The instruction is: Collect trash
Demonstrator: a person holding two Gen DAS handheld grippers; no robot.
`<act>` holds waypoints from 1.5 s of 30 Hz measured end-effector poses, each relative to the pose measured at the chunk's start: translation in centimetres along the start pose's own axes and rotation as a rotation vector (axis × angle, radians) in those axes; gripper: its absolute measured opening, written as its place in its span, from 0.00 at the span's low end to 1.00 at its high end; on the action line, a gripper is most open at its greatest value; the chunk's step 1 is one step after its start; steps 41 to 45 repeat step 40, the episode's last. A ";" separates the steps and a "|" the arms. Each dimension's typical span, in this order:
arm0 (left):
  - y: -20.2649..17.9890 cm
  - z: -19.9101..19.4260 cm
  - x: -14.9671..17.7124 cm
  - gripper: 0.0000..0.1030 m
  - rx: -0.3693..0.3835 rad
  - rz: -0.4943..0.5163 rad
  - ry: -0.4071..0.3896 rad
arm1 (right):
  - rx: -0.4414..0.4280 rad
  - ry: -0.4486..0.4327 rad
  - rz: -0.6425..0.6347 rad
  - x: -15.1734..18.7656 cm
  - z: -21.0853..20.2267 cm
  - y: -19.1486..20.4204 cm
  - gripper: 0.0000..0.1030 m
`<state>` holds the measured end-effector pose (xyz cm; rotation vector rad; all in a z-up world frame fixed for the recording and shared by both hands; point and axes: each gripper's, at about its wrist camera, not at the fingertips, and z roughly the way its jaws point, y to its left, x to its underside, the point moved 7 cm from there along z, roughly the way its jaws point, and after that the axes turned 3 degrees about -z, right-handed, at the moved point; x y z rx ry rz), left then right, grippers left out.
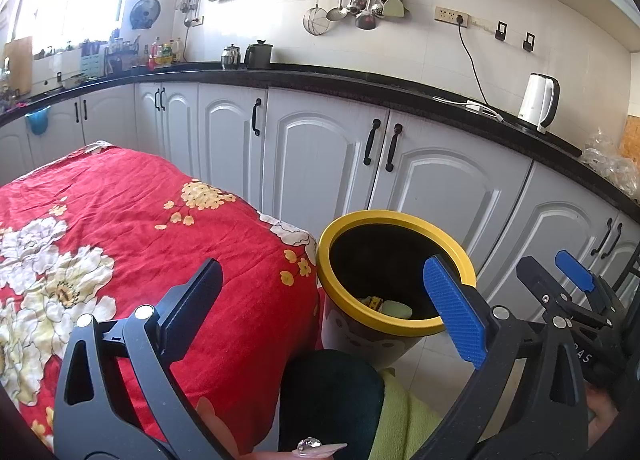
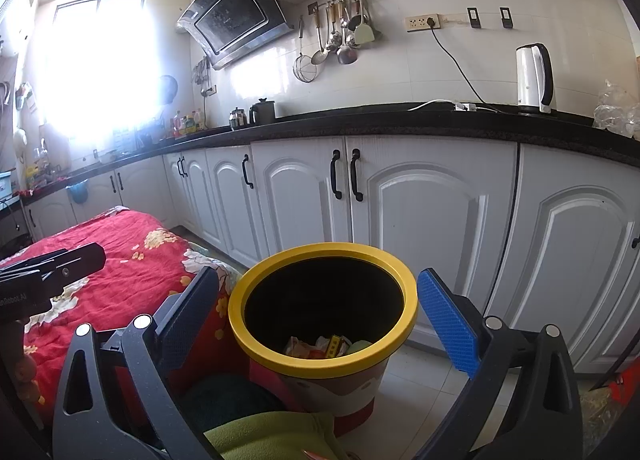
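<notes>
Left gripper body read "Robot.AI", partly cut off. Yellow-rimmed bin stood on the floor beside the red floral cloth, holding wrappers. Left gripper and right gripper both spread wide, empty.

1. Daylight floods in from the window at upper left, blown out to plain white in both views; in the right wrist view the glare washes over the wall and the far end of the desk.
2. The rest is evenly bright, with soft, faint shadows.
3. The bin interior is dark, its walls black above the lit trash.
4. Fisheye bending curves the desk edge and cabinets; corners vignette to black.
5. Focus is fair; distant bottles look soft.
</notes>
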<state>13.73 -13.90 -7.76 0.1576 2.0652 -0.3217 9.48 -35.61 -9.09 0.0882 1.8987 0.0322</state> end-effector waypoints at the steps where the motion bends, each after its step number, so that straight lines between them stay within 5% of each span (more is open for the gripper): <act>1: 0.0 0.0 -0.1 0.90 0.000 0.000 -0.001 | 0.000 0.001 0.000 0.0 0.0 0.0 0.94; 32: 0.5 0.3 0.0 0.90 -0.001 -0.004 0.023 | -0.020 0.022 0.012 -0.4 0.3 0.4 0.94; 36: 4.6 -1.3 -0.9 0.90 -0.048 -0.066 0.034 | -0.113 0.036 -0.020 -2.1 1.2 4.3 0.94; 40: 17.3 -5.5 -1.0 0.90 -0.295 -0.200 0.062 | -0.378 0.108 -0.095 -4.7 3.0 16.5 0.94; 45: 17.3 -5.5 -1.0 0.90 -0.295 -0.200 0.062 | -0.378 0.108 -0.095 -4.7 3.0 16.5 0.94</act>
